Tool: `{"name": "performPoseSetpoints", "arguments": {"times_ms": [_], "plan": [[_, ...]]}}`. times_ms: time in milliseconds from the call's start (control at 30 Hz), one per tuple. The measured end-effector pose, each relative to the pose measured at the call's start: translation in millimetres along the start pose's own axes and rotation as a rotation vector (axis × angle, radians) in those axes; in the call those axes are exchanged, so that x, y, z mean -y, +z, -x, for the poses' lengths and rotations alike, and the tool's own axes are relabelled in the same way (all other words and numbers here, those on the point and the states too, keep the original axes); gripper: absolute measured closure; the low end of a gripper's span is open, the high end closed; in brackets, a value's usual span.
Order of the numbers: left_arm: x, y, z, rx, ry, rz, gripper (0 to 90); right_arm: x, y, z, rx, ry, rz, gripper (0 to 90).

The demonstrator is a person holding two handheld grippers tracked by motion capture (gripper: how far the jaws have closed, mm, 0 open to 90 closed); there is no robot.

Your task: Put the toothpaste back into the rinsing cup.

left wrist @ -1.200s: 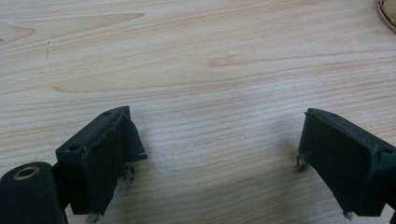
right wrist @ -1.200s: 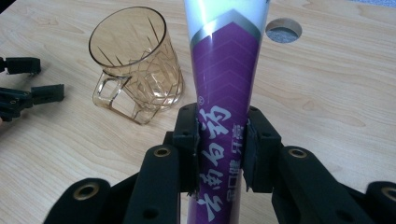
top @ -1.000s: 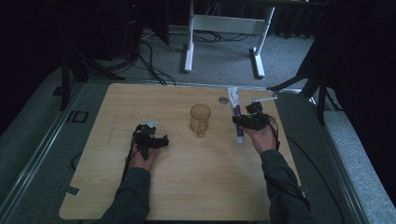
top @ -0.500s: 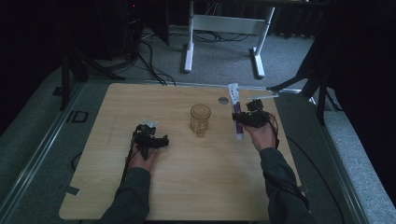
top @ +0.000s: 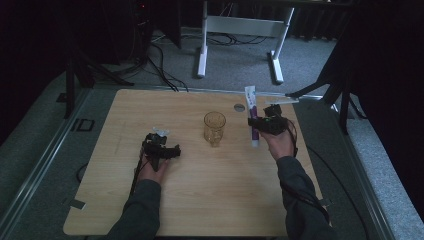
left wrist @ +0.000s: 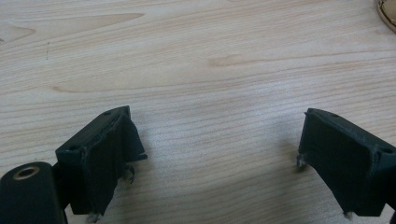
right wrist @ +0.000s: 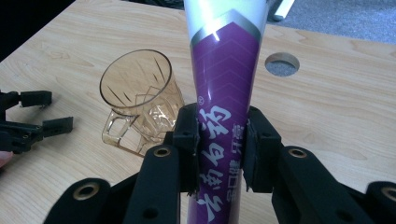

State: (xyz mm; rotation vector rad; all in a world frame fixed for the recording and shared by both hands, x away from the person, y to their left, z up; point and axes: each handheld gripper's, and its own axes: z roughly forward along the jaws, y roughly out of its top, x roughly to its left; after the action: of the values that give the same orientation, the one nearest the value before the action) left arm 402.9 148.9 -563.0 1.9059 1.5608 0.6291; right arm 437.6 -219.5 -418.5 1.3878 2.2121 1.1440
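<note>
Though clamped, purple-and-white toothpaste tube (right wrist: 224,93).

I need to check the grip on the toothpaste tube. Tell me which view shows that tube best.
The right gripper view: the purple and white toothpaste tube stands large between the right gripper jaws, which clamp it. The high view shows the tube small, beside the glass mug.

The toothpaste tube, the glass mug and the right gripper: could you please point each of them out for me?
toothpaste tube (right wrist: 223,84), right gripper view, on its purple body above the jaws.
glass mug (right wrist: 140,93), right gripper view, on its amber wall below the rim.
right gripper (top: 268,125), high view, on its black body beside the tube.
</note>
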Motion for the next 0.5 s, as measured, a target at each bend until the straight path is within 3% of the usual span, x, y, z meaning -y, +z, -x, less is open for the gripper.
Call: {"name": "performPoseSetpoints", "arguments": {"times_ms": [500], "plan": [[0.0,0.0,0.0,0.0,0.0,0.0,10.2,-5.1,4.0,-1.4,0.003,-0.016,0.035,70.6]]}}
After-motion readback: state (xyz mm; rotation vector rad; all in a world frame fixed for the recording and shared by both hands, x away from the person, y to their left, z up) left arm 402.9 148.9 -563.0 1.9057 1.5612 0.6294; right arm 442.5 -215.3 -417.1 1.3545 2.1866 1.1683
